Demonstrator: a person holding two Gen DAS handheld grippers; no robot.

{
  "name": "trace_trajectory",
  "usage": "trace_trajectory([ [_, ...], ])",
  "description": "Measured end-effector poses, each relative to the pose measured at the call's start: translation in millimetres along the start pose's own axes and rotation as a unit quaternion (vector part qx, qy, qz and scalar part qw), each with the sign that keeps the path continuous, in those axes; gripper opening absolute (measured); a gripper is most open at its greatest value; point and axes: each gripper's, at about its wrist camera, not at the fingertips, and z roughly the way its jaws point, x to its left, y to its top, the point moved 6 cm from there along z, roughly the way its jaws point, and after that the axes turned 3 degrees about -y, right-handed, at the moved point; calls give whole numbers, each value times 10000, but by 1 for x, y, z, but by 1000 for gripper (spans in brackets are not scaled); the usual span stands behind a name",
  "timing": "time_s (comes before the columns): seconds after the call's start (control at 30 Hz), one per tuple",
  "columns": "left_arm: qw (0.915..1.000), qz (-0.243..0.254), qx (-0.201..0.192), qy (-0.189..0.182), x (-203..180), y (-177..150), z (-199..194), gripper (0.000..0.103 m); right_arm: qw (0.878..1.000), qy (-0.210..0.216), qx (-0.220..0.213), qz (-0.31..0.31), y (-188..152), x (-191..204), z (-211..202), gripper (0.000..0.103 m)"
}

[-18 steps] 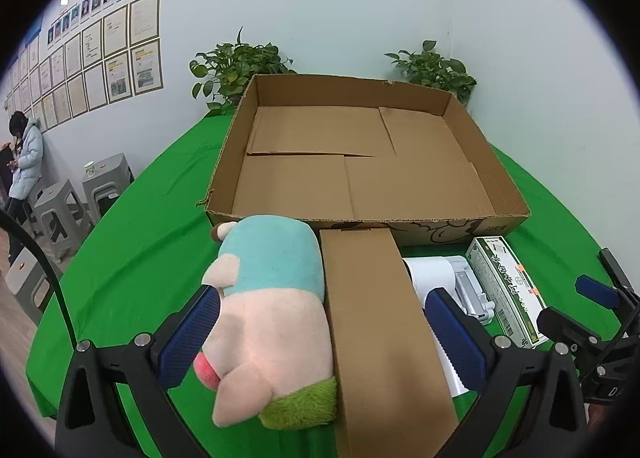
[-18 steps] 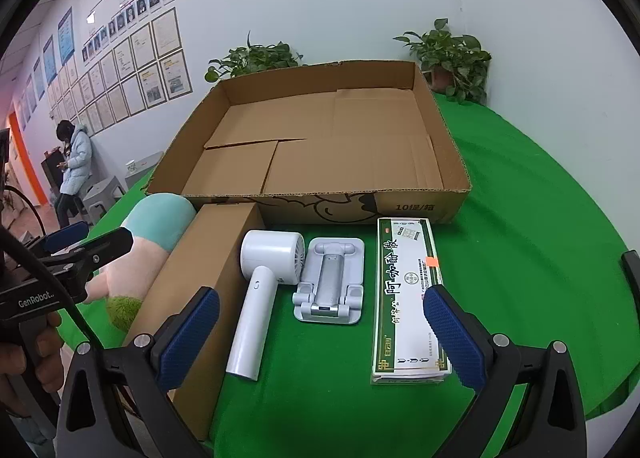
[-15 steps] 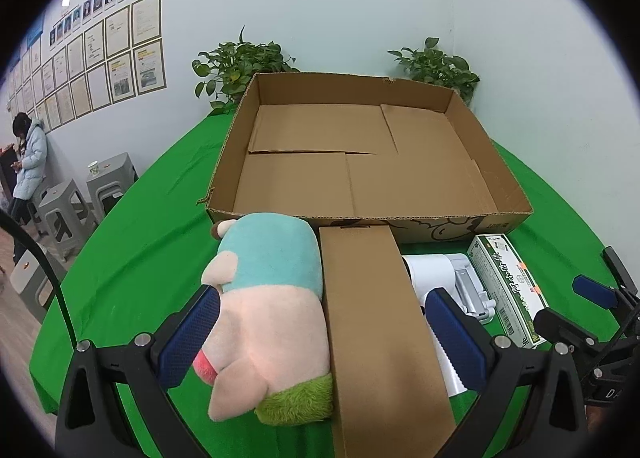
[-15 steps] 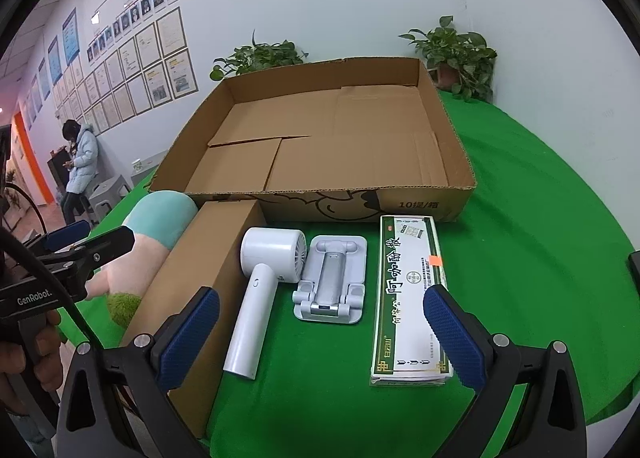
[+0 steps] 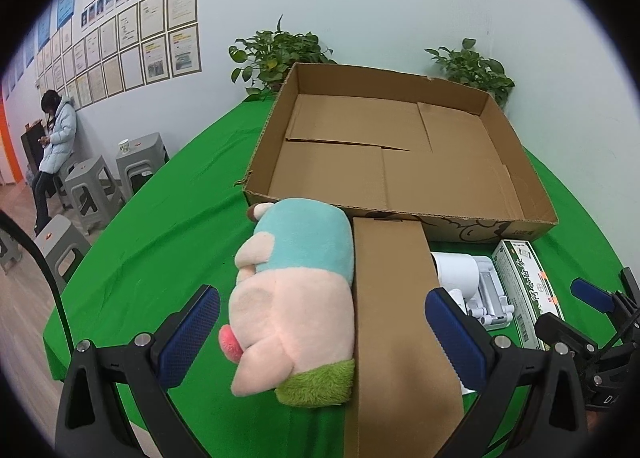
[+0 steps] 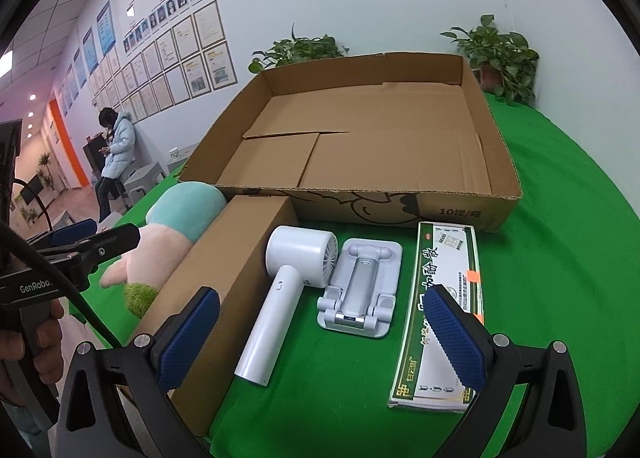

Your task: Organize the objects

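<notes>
On the green table [image 6: 560, 258], five things line up in a row in front of a big open cardboard tray [image 6: 360, 202], which sits farther back with its bare flaps showing and a cartoon printed on its near wall. From the left: a plush toy [image 5: 296, 298] lies on its side, teal on the far end, pale pink through the middle, a tuft of green at the near end and a small red-pink patch on its near left side. Pressed right against it is a long plain brown carton [image 5: 396, 330], closed, running from the tray's wall toward the camera. Next, a white handheld fan [image 6: 280, 298] lies flat, round head toward the tray, handle pointing at us, just beside the carton. Then a pale grey folding phone stand [image 6: 360, 290], folded down flat, touching or nearly touching the fan's head. Last on the right, a slim green-and-white printed box [image 6: 444, 298] with an orange sticker.

The left gripper [image 5: 320, 334] hangs above the plush and carton, blue pads spread wide, gripping nothing. The right gripper [image 6: 316, 338] hovers over the fan, the stand and the printed box, jaws just as wide, empty too.
</notes>
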Motion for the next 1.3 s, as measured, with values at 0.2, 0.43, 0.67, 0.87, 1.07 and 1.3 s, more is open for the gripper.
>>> trace_trajectory([
  [0.2, 9999, 100, 27, -71, 8, 7, 8, 102, 9998, -75, -167, -107, 7, 7, 0, 103],
  [0.43, 9990, 251, 336, -182, 23, -1, 29, 102, 9995, -132, -248, -130, 9, 20, 3, 103],
  [0.67, 9961, 156, 771, -405, 35, -22, 53, 101, 9970, 98, -321, -693, 12, 53, 2, 103],
  [0.87, 9913, -9, 784, -1061, 39, -32, 56, 82, 9903, 360, -488, -1248, 14, 85, -5, 103],
  [1.07, 9891, -58, 711, -1286, 49, -34, 45, 67, 9774, 1165, -507, -1687, 17, 128, -16, 103],
  [1.3, 9901, -244, 609, -1238, 80, -50, 12, 65, 9335, 3205, 33, -1607, 37, 194, -23, 103],
])
